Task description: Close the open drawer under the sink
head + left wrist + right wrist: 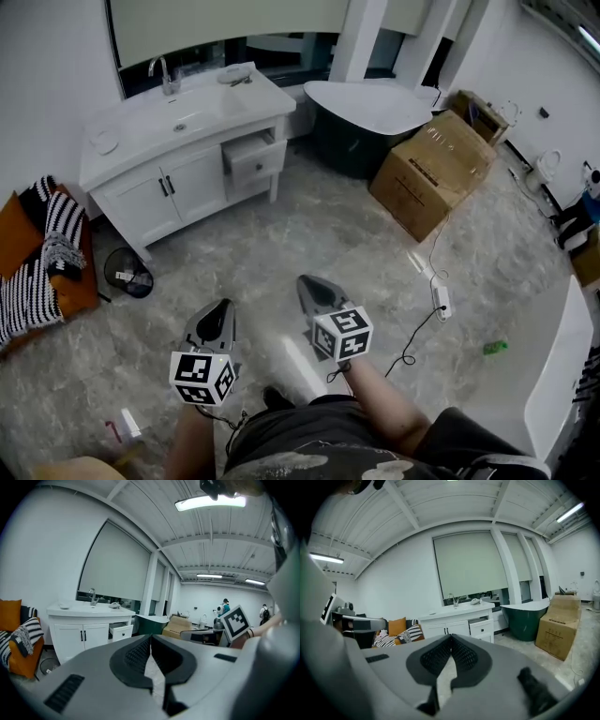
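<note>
Above the grey floor [281,234], the left gripper [221,307] and the right gripper [307,284] were both closed tight and held nothing. Far ahead of them, the drawer [255,157] stuck out of the white cabinet [178,192], under the sink [183,117], at its right end.

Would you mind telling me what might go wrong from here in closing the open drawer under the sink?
1. The drawer stands far across the floor; the cable and power strip lying to the person's right might catch a foot on the way.
2. The left gripper and right gripper are shut to narrow tips; an off-centre push could skew the drawer or slip off its front.
</note>
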The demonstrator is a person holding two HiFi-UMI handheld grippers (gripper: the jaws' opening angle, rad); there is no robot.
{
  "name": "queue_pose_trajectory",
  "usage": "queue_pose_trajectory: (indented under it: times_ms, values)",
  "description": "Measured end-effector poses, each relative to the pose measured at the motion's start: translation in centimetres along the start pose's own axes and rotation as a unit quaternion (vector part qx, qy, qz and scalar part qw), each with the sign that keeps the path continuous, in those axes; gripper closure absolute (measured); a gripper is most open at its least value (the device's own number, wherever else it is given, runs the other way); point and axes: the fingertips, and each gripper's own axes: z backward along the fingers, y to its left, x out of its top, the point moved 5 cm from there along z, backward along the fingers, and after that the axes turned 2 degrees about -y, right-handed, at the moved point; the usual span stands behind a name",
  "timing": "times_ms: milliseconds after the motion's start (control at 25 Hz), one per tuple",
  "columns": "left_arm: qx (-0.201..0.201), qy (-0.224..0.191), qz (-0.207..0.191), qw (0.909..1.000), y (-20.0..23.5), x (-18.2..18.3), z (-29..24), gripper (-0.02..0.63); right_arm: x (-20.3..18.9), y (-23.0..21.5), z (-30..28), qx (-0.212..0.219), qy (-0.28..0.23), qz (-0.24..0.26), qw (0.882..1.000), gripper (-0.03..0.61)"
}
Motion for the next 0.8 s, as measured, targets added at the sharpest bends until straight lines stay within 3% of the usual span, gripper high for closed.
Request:
queue_pose_trajectory:
  times_ms: [200,560,800]
  values:
    - [0.005,0.000,0.007,1.0000,0.9,-0.4,0.8,0.595,0.8,1.6,0.1,0.046,-0.025,0.037,0.998,0.557]
    - [0.026,0.001,0.030,0.9992,3.4,-0.5,-0.4,0.595,0.4,-1.1,-1.6,0.006,-0.012,0.006,1.000,0.555]
    - [0.027,-0.001,0.029,0.9992,4.3,-0.3,-3.3,0.595,0.8,-3.5,-5.1,0.029,0.000,0.008,1.000,0.555]
